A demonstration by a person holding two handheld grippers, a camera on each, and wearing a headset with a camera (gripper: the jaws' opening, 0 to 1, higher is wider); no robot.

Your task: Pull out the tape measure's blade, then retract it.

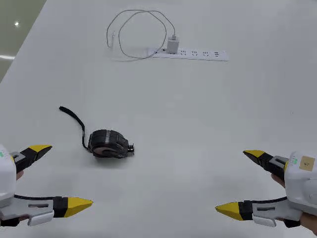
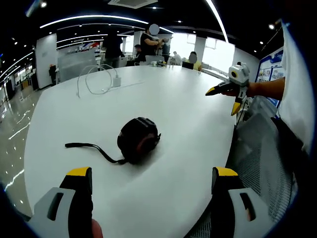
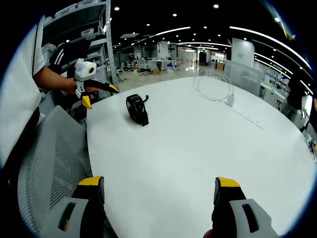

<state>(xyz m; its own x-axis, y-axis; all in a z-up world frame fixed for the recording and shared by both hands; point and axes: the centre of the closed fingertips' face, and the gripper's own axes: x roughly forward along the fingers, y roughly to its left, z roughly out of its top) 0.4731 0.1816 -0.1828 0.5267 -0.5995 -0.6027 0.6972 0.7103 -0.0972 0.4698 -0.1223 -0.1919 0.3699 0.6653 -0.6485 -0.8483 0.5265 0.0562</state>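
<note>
A black tape measure (image 1: pixel 109 144) lies on the white table (image 1: pixel 198 119), its black wrist strap (image 1: pixel 74 120) trailing up and left; the blade is wound in. It also lies ahead in the left gripper view (image 2: pixel 138 139) and far off in the right gripper view (image 3: pixel 137 109). My left gripper (image 1: pixel 62 176) is open at the lower left, just left of and nearer than the tape measure, nothing between its yellow tips. My right gripper (image 1: pixel 240 181) is open at the lower right, well away from the tape measure. My left gripper (image 2: pixel 151 181) and right gripper (image 3: pixel 158 191) each show wide-apart jaws.
A white power strip (image 1: pixel 190 53) with a plugged-in charger (image 1: pixel 172 45) and a looped white cable (image 1: pixel 136 34) lies at the far side of the table. A grey mesh chair (image 3: pixel 49 158) stands by the near edge. People stand in the room behind (image 2: pixel 148 42).
</note>
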